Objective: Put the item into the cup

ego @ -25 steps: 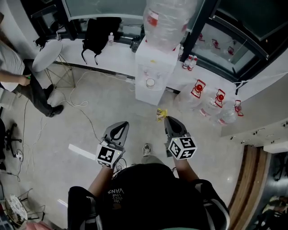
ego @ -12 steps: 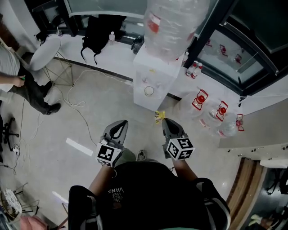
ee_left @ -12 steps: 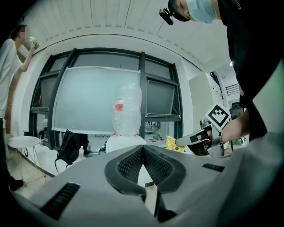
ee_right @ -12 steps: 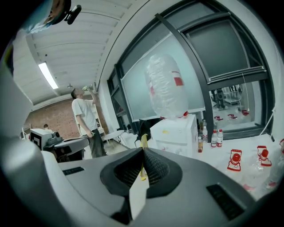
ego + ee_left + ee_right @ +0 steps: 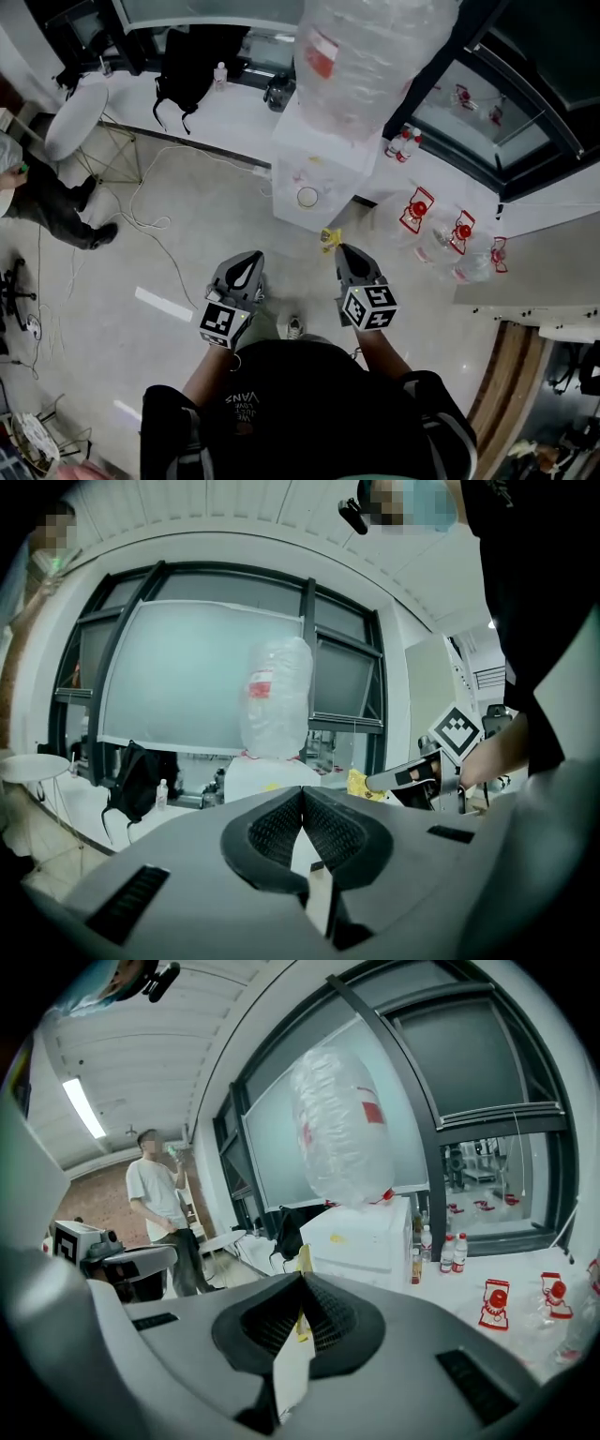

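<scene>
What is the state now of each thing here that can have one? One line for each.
left tool: shut, nothing between its jaws
right tool: shut on the yellow item
yellow item: pinched at the jaw tips, not yet in the cup
cup: upright on the dispenser, mouth open
water jug: upside down on the dispenser
</scene>
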Demonstrator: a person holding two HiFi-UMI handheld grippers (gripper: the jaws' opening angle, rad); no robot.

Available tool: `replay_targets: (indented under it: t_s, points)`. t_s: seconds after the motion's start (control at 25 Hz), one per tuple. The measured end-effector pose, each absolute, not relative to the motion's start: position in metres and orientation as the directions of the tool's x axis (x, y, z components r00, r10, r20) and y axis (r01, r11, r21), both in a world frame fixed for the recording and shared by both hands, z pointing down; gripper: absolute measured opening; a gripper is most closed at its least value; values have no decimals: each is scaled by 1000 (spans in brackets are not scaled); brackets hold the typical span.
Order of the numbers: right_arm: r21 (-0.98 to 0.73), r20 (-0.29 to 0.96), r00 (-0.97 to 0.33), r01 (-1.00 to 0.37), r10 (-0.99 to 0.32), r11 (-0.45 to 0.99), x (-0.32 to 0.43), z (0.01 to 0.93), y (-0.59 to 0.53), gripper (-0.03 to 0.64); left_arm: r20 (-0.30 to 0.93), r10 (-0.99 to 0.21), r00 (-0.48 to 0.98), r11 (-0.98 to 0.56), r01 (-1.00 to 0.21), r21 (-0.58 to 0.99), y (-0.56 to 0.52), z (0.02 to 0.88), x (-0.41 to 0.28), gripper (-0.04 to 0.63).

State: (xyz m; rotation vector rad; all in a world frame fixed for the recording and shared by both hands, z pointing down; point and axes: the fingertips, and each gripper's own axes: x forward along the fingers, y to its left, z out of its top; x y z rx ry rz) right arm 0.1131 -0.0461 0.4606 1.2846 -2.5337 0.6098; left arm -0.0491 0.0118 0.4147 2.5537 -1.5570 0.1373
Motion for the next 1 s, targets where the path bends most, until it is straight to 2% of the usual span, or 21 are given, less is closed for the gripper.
replay_targets:
  t_s: [0.56, 1.0]
  points:
    - [-207, 445, -436, -900, -782, 384, 64, 523, -166, 45, 183, -783, 594, -584, -804, 114, -103, 450, -91, 20]
    - [-173, 499, -338, -941, -798, 291, 54, 593, -232, 46, 237, -728, 643, -624, -765, 159, -159, 505, -114, 20]
